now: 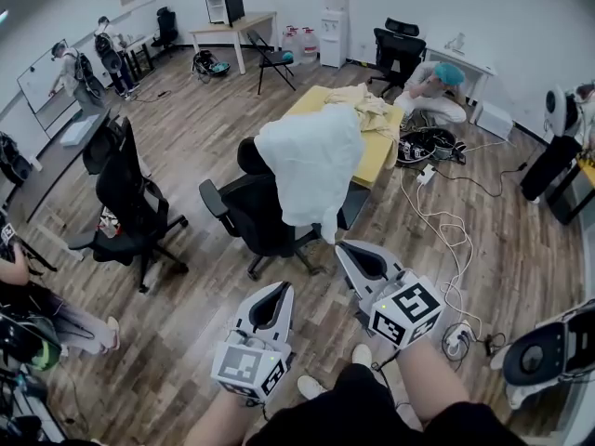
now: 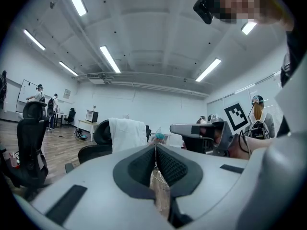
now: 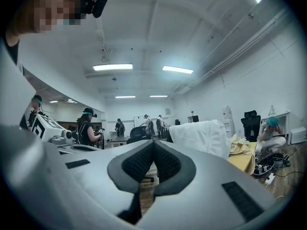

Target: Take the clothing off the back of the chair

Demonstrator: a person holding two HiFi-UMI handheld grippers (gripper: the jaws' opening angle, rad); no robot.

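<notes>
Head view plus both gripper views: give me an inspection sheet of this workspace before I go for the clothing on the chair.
Surface: wooden floor; yellow table behind the chair.
Job's things: white garment draped over the back of the black chair, untouched.
Clutter: cream clothes pile on the table.
Grippers: left gripper and right gripper both shut, empty, short of the chair.
Cables: white cable snaking over the floor toward a power strip.
Surroundings: second black chair, water dispenser, crouching person, people by a whiteboard.
</notes>
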